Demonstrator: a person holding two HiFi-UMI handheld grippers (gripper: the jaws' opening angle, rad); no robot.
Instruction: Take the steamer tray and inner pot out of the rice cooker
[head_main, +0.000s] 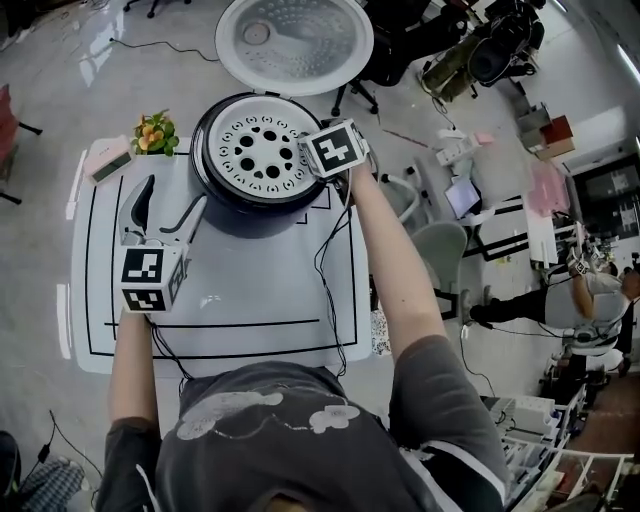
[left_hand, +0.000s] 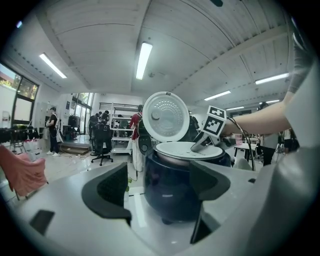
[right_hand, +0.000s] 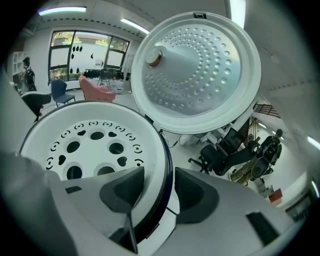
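The dark rice cooker (head_main: 250, 208) stands on the white table with its lid (head_main: 295, 40) swung up and back. The white steamer tray (head_main: 258, 150), pierced with round holes, sits in its mouth and hides the inner pot. My right gripper (head_main: 320, 162) is at the cooker's right rim. In the right gripper view its jaws (right_hand: 160, 187) stand open astride the edge of the tray (right_hand: 90, 135), one pad over the tray and one outside the dark rim. My left gripper (head_main: 172, 197) rests open and empty on the table left of the cooker (left_hand: 170, 190).
A small potted plant (head_main: 155, 132) and a pale box-like device (head_main: 108, 158) sit at the table's far left corner. Cables trail over the table (head_main: 260, 290) by my right arm. Office chairs, shelves and people stand around the room.
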